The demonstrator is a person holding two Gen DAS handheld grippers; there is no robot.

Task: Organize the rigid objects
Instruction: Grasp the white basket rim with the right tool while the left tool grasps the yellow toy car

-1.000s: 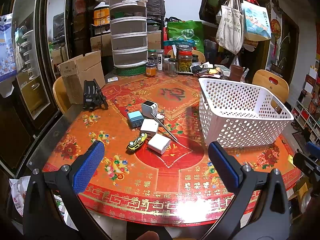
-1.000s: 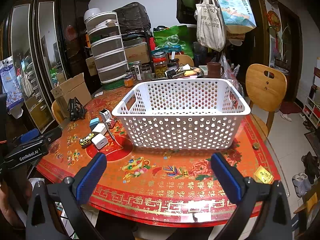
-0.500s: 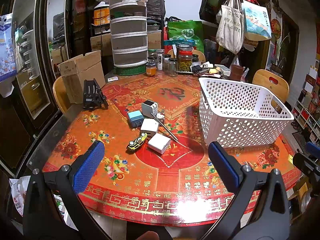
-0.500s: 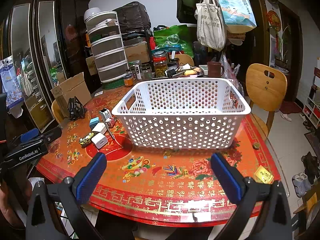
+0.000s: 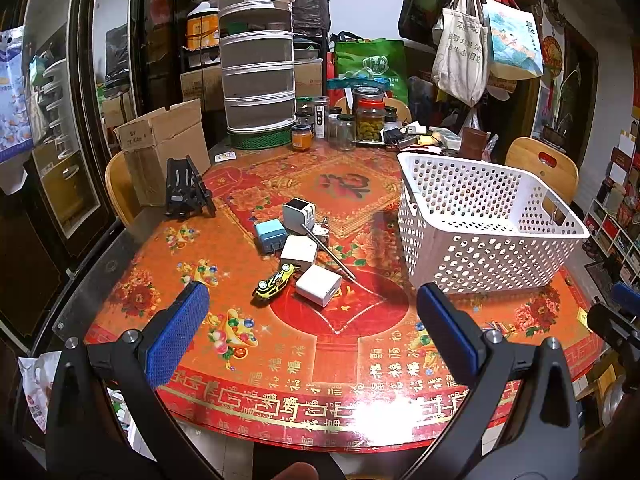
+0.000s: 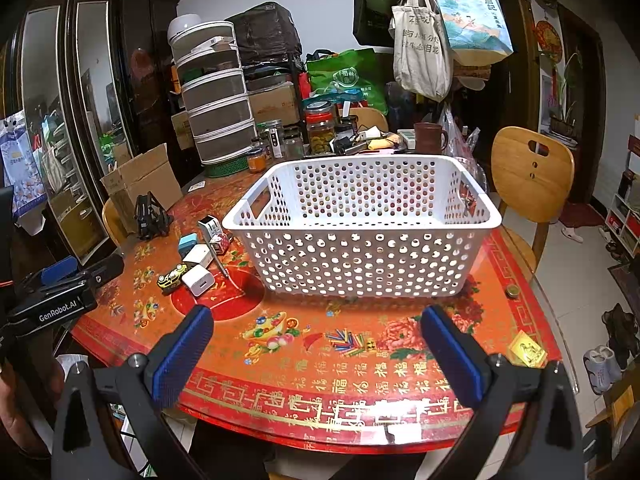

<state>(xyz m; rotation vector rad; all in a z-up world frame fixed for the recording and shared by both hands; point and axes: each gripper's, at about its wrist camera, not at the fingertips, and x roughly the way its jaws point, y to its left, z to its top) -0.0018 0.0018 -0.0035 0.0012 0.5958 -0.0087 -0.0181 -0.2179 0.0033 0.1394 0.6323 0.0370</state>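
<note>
Nothing has been sorted yet, as far as both views show. The white perforated basket [image 6: 362,224] stands on the desk [image 5: 328,380] with nothing visible inside it, filling the centre of the right wrist view and the right side of the left wrist view. The rigid objects all lie in one loose cluster just left of the basket, at the middle of the left wrist frame: a white charger [image 5: 318,285] nearest the camera, a yellow toy car [image 5: 273,281] touching or just beside it, a second white cube [image 5: 298,249], a blue plug adapter [image 5: 271,235], a grey-faced charger [image 5: 299,211] behind them, a small red-and-white die-like piece [image 6: 219,243], and a thin metal rod [image 5: 329,251] lying slantwise across the group. By my judgement the whole job is left: each piece has to be lifted and set into the basket.

The left hand-held gripper [image 5: 312,312] is spread wide and holds nothing, hovering over the near edge of the desk and aimed at the cluster. The right hand-held gripper [image 6: 316,334] is likewise spread and empty, facing the basket's near wall.

Readable writing: "GenRobot.AI" on the black body at the left edge of the right wrist view, and rows of gold "福" characters around the desk's red border. Lettering on the hanging tote bags [image 6: 420,40] at upper right is too small to make out reliably.
</note>
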